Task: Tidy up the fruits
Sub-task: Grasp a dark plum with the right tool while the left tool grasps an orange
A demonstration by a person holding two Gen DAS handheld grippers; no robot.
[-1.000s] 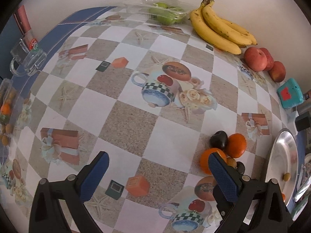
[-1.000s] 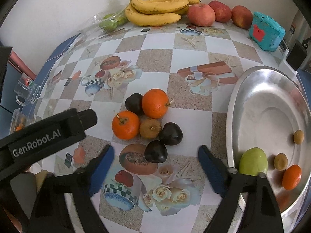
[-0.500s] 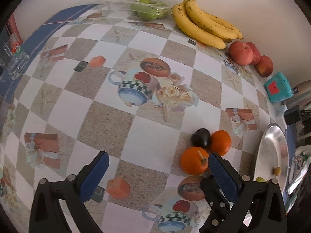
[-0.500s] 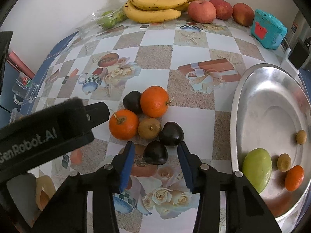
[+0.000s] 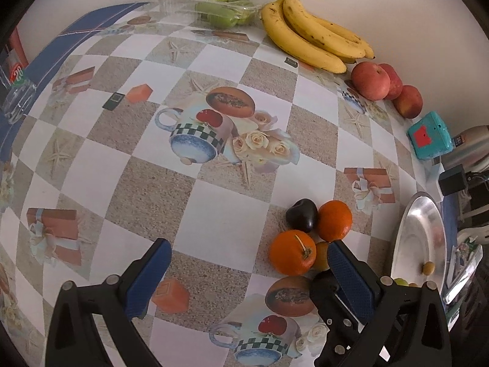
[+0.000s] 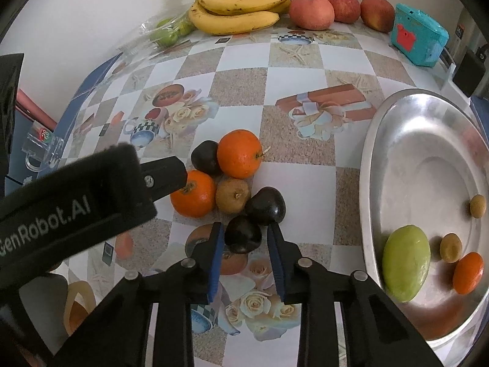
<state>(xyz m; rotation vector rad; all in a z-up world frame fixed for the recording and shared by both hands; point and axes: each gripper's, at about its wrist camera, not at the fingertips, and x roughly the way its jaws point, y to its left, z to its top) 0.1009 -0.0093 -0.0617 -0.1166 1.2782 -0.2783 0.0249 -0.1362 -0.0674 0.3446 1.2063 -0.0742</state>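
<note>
A cluster of small fruit lies mid-table: two oranges (image 6: 240, 153) (image 6: 193, 193), a brown fruit (image 6: 233, 195) and three dark plums (image 6: 266, 205). My right gripper (image 6: 244, 241) is shut on the nearest dark plum (image 6: 243, 234), which rests on the tablecloth. A steel plate (image 6: 394, 140) at the right holds a green mango (image 6: 405, 263), a small orange (image 6: 467, 272) and two small brown fruits. My left gripper (image 5: 247, 270) is open and empty, above the table just left of the cluster; its body also shows in the right wrist view (image 6: 76, 208).
Bananas (image 6: 241, 6), three red apples (image 6: 311, 12) and a bag of green fruit (image 6: 169, 32) line the back wall. A teal box (image 6: 418, 38) and a black box (image 6: 469, 73) stand at the back right. A glass mug (image 5: 15, 101) sits at the left edge.
My right gripper has closed from wide open onto the nearest dark plum. My left gripper has shifted rightward toward the fruit cluster, staying open.
</note>
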